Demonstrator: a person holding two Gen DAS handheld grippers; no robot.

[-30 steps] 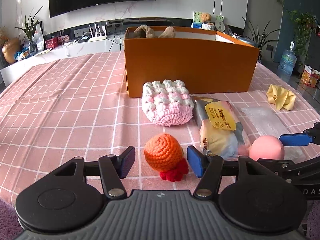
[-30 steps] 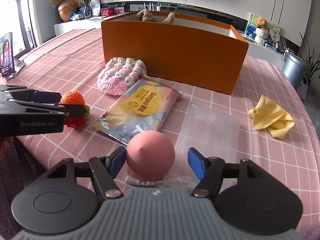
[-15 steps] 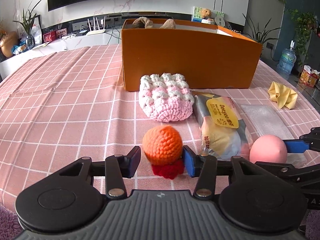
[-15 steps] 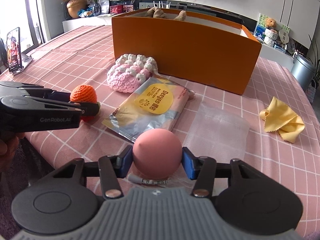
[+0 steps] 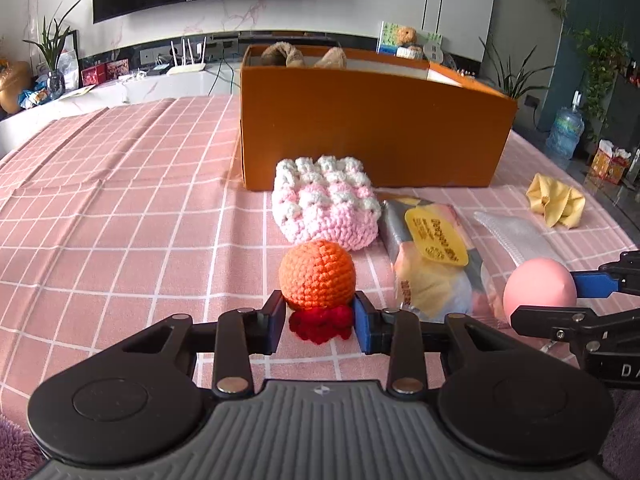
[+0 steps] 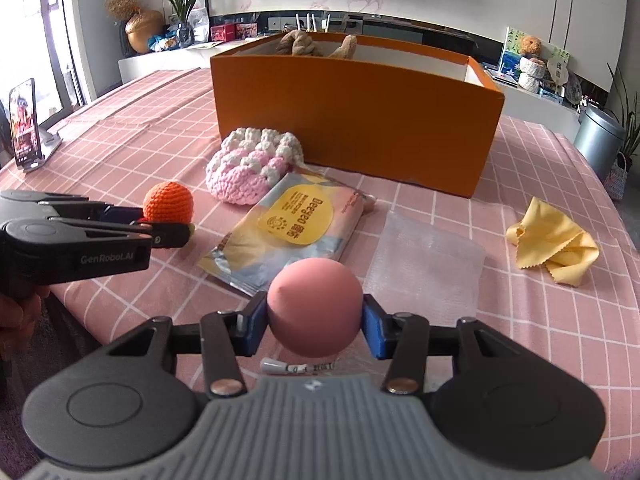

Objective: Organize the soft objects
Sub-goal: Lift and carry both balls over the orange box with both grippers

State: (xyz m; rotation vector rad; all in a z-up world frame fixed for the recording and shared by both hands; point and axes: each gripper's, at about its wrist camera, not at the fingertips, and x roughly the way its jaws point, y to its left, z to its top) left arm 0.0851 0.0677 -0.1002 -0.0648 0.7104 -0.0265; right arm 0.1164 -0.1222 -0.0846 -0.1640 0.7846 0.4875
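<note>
Left wrist view: the left gripper [image 5: 320, 320] has its fingers closing on the orange crochet ball [image 5: 317, 275], the pads touching its lower sides just above the red crochet base [image 5: 320, 322] that rests on the counter [image 5: 120, 220] near its front edge. Gripping low on the ball probably keeps the yarn from squashing out of the hold. Behind it lie the pink-and-white crochet pouch [image 5: 325, 202] and the orange box [image 5: 372, 128], where brown plush items [image 5: 304, 55] already sit, so the box looks like the collecting place.

Right wrist view: the right gripper [image 6: 316, 326] has its fingers pressed against both sides of the pink ball [image 6: 315, 308], about half open because the ball is wide; it seems just clear of the counter, though that is hard to tell. A wipes pack [image 6: 296, 224], a clear plastic bag [image 6: 428, 264] and a yellow cloth [image 6: 554, 246] wait toward the right edge. Taking one item in each hand likely allows both to go into the box in one trip.
</note>
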